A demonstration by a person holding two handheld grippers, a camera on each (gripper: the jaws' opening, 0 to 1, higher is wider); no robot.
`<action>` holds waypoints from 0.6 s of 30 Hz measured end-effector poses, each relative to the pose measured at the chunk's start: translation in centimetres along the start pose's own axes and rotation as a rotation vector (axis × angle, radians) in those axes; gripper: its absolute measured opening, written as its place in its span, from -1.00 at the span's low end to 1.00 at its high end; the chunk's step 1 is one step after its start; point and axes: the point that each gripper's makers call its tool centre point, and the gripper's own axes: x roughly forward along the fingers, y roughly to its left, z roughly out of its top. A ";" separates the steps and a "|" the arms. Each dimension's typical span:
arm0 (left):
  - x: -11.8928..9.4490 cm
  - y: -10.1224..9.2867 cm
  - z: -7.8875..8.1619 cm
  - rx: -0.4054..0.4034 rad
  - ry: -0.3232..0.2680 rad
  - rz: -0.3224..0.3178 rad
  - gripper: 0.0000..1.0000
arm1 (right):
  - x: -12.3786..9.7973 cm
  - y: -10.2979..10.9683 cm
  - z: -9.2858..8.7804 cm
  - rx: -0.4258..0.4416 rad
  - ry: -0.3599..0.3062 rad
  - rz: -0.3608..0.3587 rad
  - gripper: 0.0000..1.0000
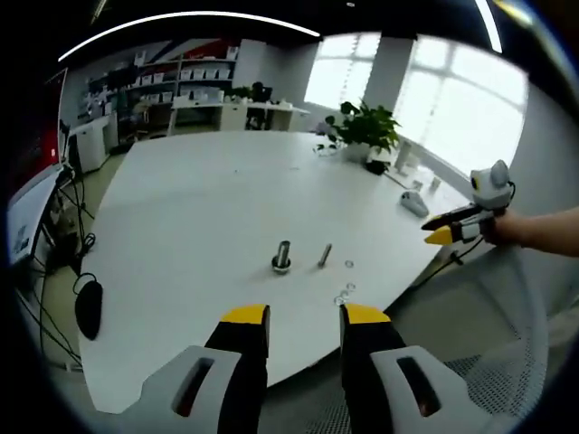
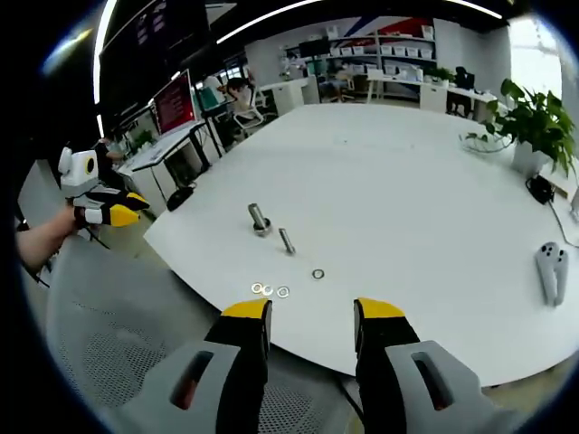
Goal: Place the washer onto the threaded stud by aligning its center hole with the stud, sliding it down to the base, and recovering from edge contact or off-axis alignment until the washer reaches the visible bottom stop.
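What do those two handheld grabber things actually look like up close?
Each has two chunky black jaws capped with yellow tips, set in pale grey housings with dark oval slots. That holds for the left gripper and the right gripper alike. Seen from the side, each carries a white box with a round lens on top, ringed in yellow on the left one. The person's forearms look bare of sleeves.

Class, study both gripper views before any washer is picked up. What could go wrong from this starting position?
1. Three washers lie clustered near the table edge; a grab may take several or knock one off.
2. A loose stud lies beside the upright stud and could roll if bumped.
3. Both the left gripper and right gripper are open, off the table.
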 end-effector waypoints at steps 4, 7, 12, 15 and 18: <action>0.1 0.0 -0.2 0.000 0.001 -0.006 -0.42 | 0.0 0.0 0.1 -0.006 -0.002 0.001 -0.22; 0.3 -0.4 -0.2 0.005 0.003 -0.017 -0.42 | 0.0 0.1 0.0 -0.008 0.001 0.001 -0.22; 0.5 -0.4 -0.6 0.018 0.022 -0.025 -0.41 | 0.0 0.0 0.1 0.000 -0.005 0.002 -0.22; 0.6 -0.6 -0.7 0.026 0.022 -0.030 -0.39 | 0.0 0.0 0.1 -0.001 -0.007 0.004 -0.22; 0.6 -0.7 -0.9 0.050 0.035 -0.025 -0.37 | 0.0 0.1 0.1 -0.001 -0.006 0.006 -0.22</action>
